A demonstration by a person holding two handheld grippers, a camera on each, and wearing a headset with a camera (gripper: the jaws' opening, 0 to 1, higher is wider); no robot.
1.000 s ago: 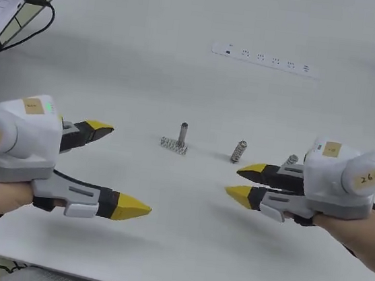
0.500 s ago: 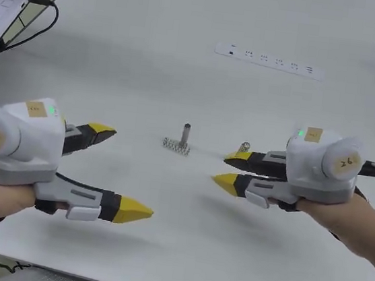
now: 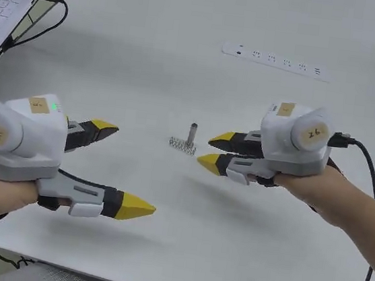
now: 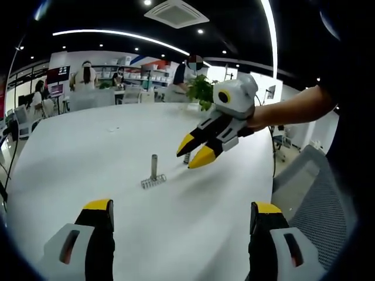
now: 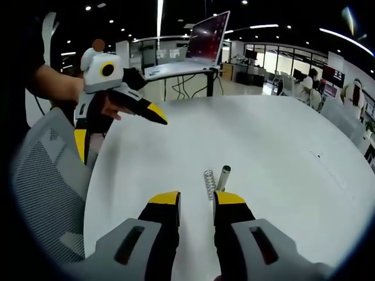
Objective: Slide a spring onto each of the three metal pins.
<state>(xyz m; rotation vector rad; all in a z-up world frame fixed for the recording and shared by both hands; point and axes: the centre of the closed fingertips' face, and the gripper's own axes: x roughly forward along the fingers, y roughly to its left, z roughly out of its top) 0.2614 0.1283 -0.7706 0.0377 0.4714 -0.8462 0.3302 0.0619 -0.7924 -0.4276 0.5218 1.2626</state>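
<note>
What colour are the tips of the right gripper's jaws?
Yellow tips on black jaws of the right gripper; clearest in the head view.

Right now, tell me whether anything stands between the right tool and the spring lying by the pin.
Nothing visible does: just bare table separates the right tool from the spring, which lies beside the upright pin.

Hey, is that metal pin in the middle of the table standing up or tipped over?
Upright: the metal pin stands vertical, with a spring lying flat beside its base.
</note>
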